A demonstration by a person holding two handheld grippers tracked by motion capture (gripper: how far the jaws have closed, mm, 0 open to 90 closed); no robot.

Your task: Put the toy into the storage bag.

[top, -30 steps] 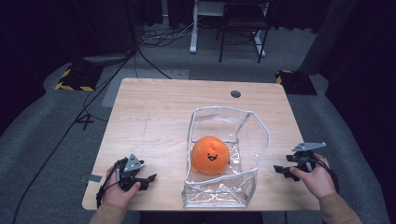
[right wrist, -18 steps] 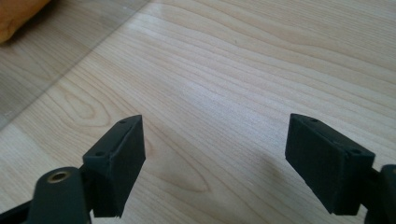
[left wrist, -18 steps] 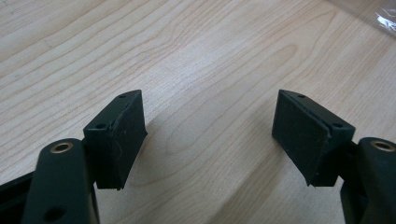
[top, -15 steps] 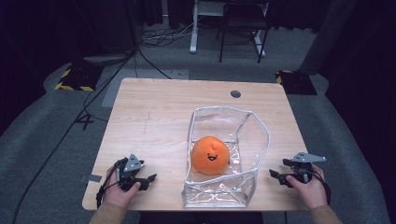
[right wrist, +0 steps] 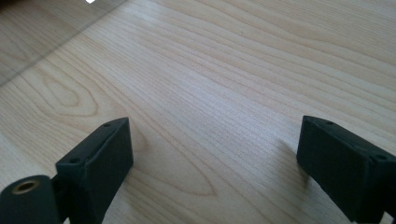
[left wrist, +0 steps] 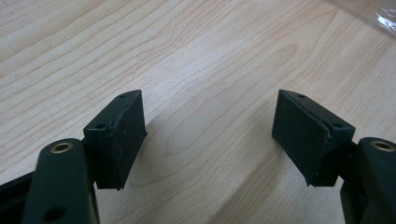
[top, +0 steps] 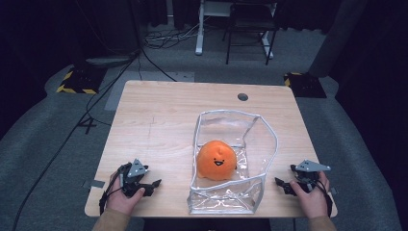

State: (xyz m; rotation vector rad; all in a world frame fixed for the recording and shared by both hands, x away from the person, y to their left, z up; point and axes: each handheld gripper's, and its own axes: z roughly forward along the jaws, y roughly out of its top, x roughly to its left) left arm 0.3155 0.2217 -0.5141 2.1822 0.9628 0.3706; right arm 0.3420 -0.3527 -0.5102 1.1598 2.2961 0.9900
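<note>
Pale wood worktop [top: 159, 125] under both tongs. Left tongs [top: 153, 185] wide, empty, resting low. Right tongs [top: 281, 183] wide, empty; jaws just been opening, nothing between them. Between tongs: clear plastic pouch [top: 262, 130], mouth up, orange plush toy [top: 216, 160] inside, mid-pouch. Judgement: next, approach pouch rim squarely, pinch stiff edge, avoid crumpling film.
</note>
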